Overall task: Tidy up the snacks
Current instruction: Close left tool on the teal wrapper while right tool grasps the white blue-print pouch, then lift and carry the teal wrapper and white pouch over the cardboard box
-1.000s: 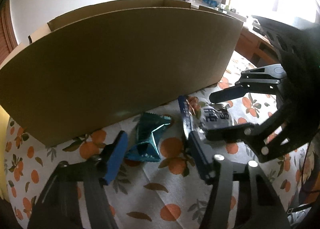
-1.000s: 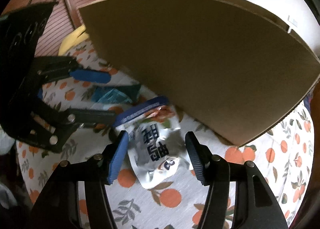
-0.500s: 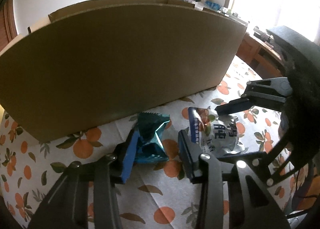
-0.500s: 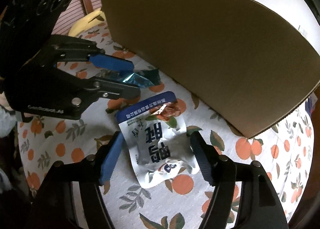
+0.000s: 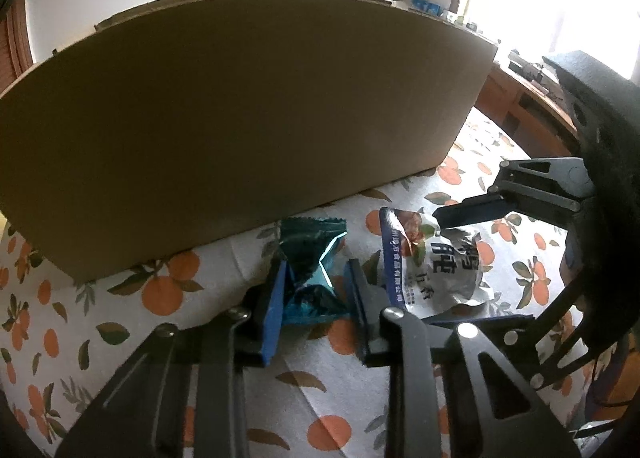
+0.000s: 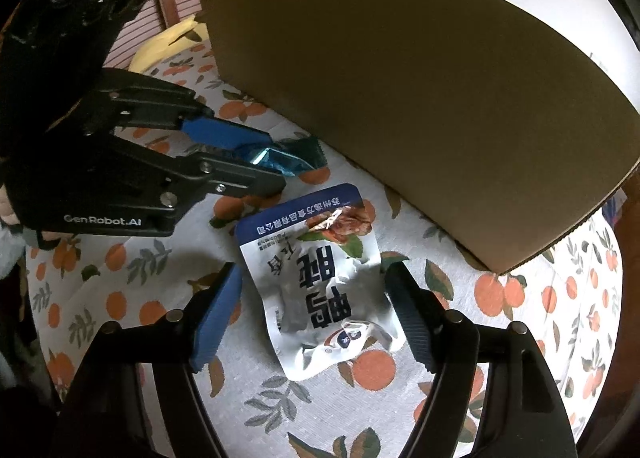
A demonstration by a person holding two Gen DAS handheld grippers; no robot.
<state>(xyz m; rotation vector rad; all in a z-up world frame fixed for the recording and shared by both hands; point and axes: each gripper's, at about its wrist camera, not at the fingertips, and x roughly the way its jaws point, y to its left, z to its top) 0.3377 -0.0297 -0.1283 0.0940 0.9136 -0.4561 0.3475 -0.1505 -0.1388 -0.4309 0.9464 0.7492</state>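
Note:
A crinkled teal snack packet (image 5: pixel 310 246) lies on the orange-print tablecloth just in front of a big cardboard box (image 5: pixel 240 118). My left gripper (image 5: pixel 317 266) is closing on it, and its blue pads (image 5: pixel 276 298) press the packet's near end from both sides. To the right lies a white and blue snack pouch (image 6: pixel 320 282) with dark lettering. My right gripper (image 6: pixel 316 270) stands open astride that pouch, with a gap between each pad and the pouch. The right wrist view also shows the left gripper (image 6: pixel 274 160) pinching the teal packet (image 6: pixel 296 152).
The cardboard box (image 6: pixel 400 98) walls off the far side, and its inside is hidden. The tablecloth (image 5: pixel 160 298) stretches to the left and toward me. A yellow object (image 6: pixel 168 42) lies beyond the box's left corner. Wooden furniture (image 5: pixel 520 106) stands at the right.
The left jaws narrowed from wide apart until they pinched the teal packet. The right jaws widened around the white pouch. Both grippers otherwise stayed about where they were.

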